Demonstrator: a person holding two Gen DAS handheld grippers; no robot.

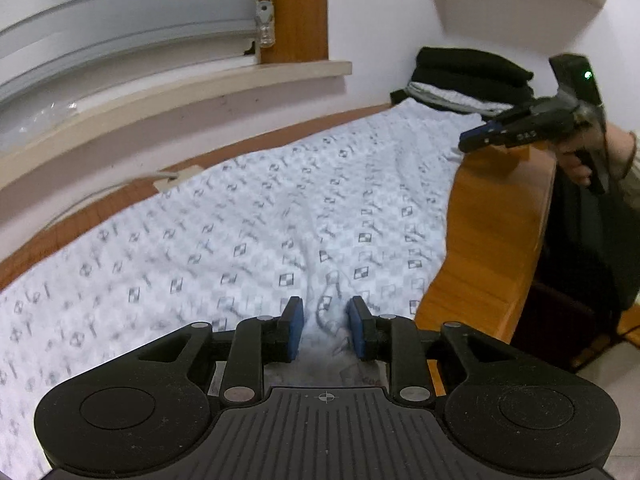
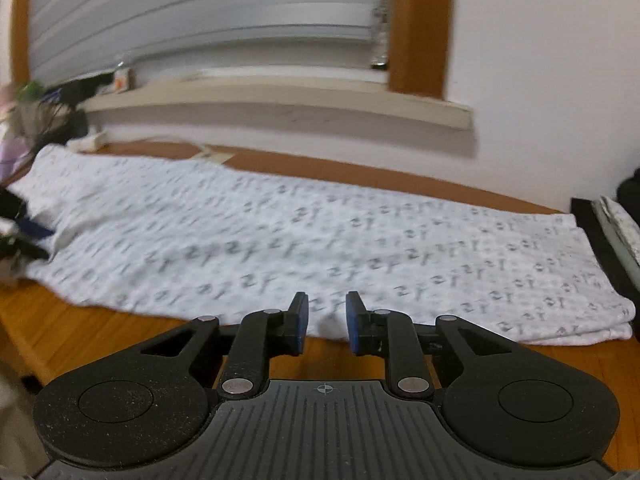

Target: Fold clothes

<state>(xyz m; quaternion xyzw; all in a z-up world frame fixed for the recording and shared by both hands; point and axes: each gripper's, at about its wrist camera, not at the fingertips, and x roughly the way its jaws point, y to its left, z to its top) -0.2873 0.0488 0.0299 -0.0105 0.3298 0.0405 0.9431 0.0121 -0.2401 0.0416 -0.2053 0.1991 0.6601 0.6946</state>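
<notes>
Your left hand-held gripper [image 1: 325, 330] stands narrowly parted over a ridge of the patterned white garment [image 1: 248, 216]; your right hand-held gripper [image 2: 323, 322] gapes narrowly, empty, at the bench [image 2: 80, 320] edge.

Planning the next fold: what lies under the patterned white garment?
A wooden tabletop shows along the patterned white garment's edges; whatever sits beneath its middle is covered.

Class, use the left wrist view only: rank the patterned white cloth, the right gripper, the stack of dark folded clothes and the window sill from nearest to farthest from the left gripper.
1. Patterned white cloth, directly under the left gripper, bunched between its fingers.
2. Right gripper, far right, over the wooden table edge.
3. Stack of dark folded clothes, beyond the cloth's far end.
Window sill, upper left: too close to call against the right gripper and the stack.
</notes>
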